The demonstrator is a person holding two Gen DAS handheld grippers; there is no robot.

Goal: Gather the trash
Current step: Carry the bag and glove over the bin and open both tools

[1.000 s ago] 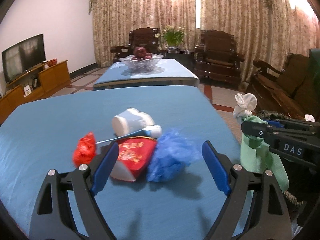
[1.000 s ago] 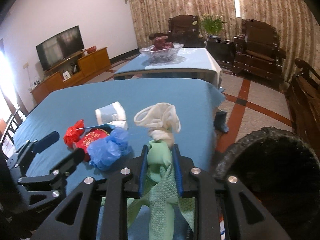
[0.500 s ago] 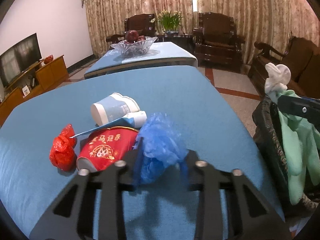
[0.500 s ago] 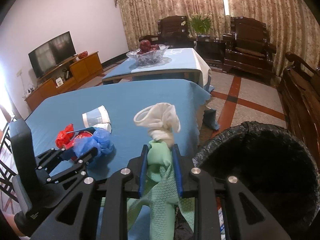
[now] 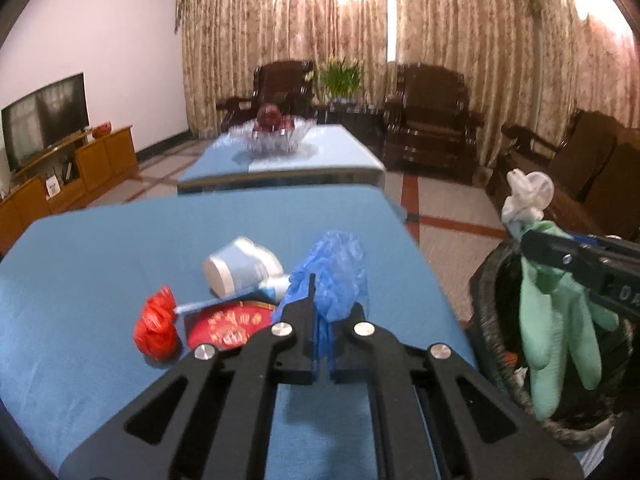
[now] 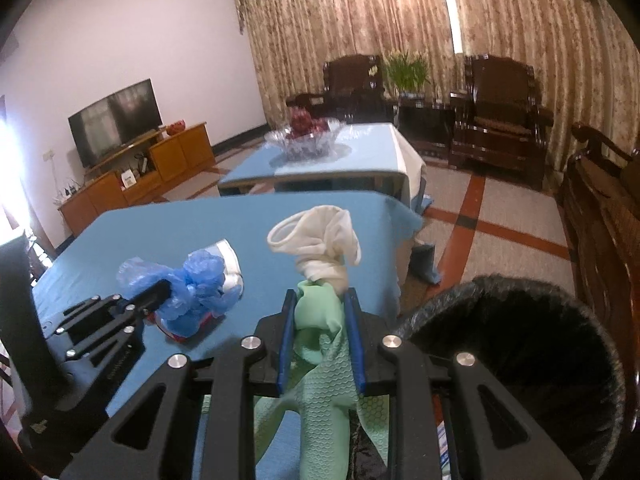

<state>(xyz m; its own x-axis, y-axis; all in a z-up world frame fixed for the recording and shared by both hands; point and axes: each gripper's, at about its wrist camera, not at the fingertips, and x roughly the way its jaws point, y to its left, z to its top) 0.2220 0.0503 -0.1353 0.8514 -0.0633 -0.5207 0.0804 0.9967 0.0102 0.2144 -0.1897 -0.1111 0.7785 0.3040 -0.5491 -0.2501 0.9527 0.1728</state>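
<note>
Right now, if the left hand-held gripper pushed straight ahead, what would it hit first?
Beyond the blue bag it grips, probably the white cup lying on the table, slightly left; depth is unclear.

From my left wrist view, the crumpled blue plastic bag [image 5: 334, 276] hides part of the red printed paper bowl [image 5: 228, 326]. In my right wrist view, the green rubber glove's [image 6: 324, 392] fingers run off the bottom edge, and the black-lined wicker bin's [image 6: 520, 360] inside is too dark to read.
</note>
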